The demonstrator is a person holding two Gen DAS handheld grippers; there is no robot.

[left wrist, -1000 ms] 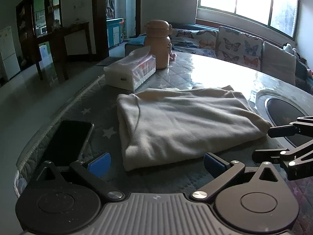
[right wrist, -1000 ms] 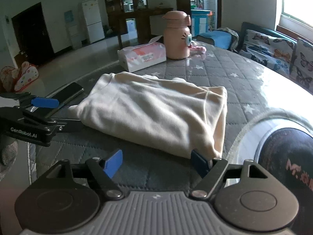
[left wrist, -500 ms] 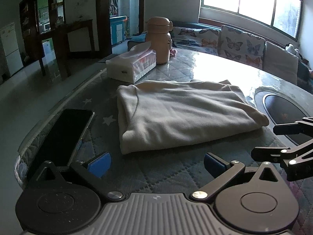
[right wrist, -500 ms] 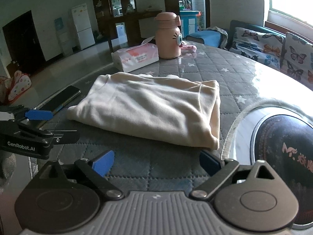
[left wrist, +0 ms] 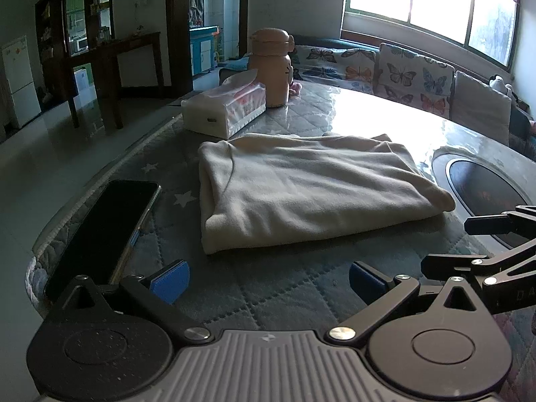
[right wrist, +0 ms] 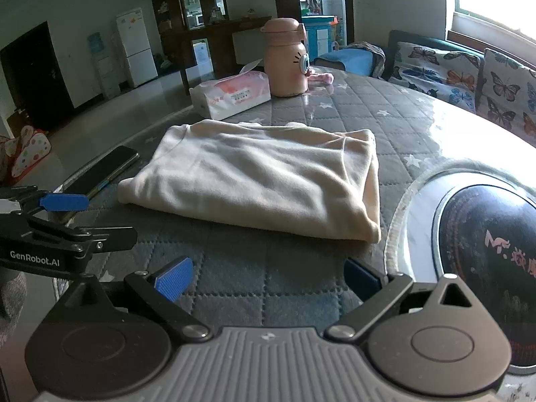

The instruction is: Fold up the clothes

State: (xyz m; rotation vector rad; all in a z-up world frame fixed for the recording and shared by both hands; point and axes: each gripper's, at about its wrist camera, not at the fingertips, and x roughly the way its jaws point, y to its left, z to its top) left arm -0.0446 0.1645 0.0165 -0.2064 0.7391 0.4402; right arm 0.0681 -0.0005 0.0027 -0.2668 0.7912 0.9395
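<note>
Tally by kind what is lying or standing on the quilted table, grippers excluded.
Folded cream garment: 1
Phone: 1
Tissue pack: 1
Pink bottle: 1
Small pink item behind the bottle: 1
Total: 5

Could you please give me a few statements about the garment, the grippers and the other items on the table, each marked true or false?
1. The cream fleece garment lies folded on the grey quilted table cover. True.
2. The left gripper is clamped on the garment. False: it is open and short of it.
3. The right gripper is open and holds nothing. True.
4. The black smartphone rests on top of the garment. False: it lies beside it.
5. The pink bottle stands upright beside the tissue pack. True.
</note>
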